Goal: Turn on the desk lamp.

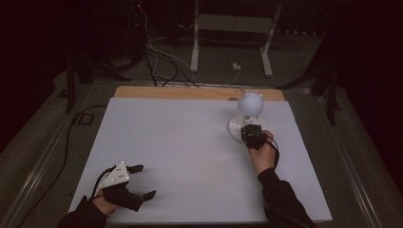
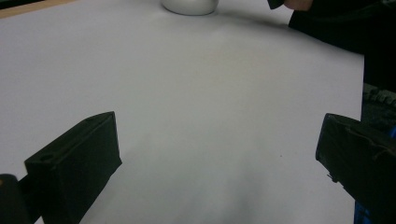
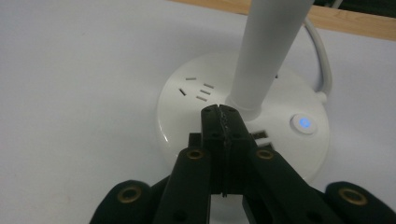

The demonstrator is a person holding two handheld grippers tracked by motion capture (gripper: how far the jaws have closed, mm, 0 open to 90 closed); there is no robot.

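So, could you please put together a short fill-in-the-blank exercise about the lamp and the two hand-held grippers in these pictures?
1. The jaws of the left hand-held gripper stand wide ____.
2. The jaws of the right hand-held gripper are pressed ____, their tips over the lamp base.
3. The round button on the lamp base glows ____.
4. The lamp stands on the ____ half of the white board, seen from the high view.

Missing words: open; shut; blue; right

White table (image 1: 190,156); 1 white lamp (image 1: 248,114) stands on it.
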